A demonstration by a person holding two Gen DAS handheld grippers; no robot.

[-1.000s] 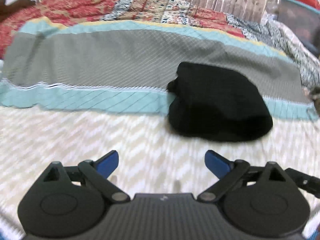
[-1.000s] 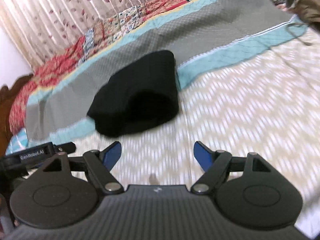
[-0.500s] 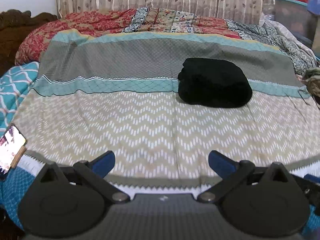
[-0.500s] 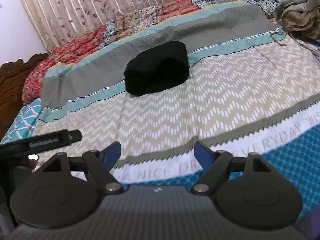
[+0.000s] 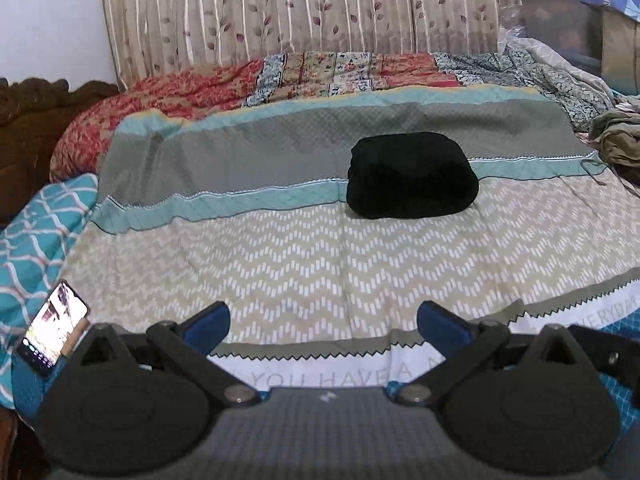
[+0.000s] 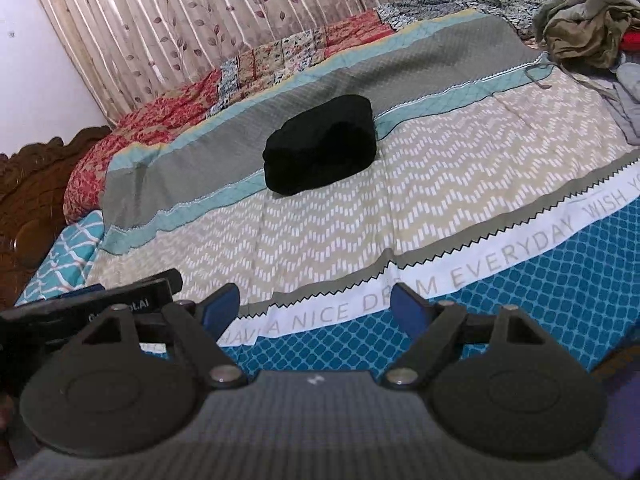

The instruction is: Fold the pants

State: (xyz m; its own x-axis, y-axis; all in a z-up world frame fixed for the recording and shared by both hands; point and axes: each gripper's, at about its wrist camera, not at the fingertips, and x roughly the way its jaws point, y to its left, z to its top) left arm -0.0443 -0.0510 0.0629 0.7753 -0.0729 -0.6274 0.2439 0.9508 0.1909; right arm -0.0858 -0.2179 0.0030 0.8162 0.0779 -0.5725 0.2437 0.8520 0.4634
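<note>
Bed (image 5: 304, 272) with a striped and chevron bedspread fills both views, curtain (image 5: 304, 8) behind it, wooden headboard (image 6: 32, 184) at the left. Loose heap of olive clothes (image 6: 580, 20) at the far right edge. Black pants (image 5: 412, 176) sit as a compact folded bundle mid-bed, across the teal stripe, on top of the spread with nothing touching them; looks folded already, so probably task end or nearly. Lit phone (image 5: 54, 330) at the near left edge. Left gripper (image 5: 322, 322): jaws wide, nothing between, hangs over the near edge of the bed. Right gripper (image 6: 316, 306): same, wide and empty. Key relation: bundle lies well ahead of both sets of jaws, up-right of centre in the left wrist view, slightly left of centre in the right wrist view, so roughly between the two hands; neither clearly nearer. Its long axis runs across the bed, left to right. Any further fold or tidy-up would need a long forward reach from either hand.
</note>
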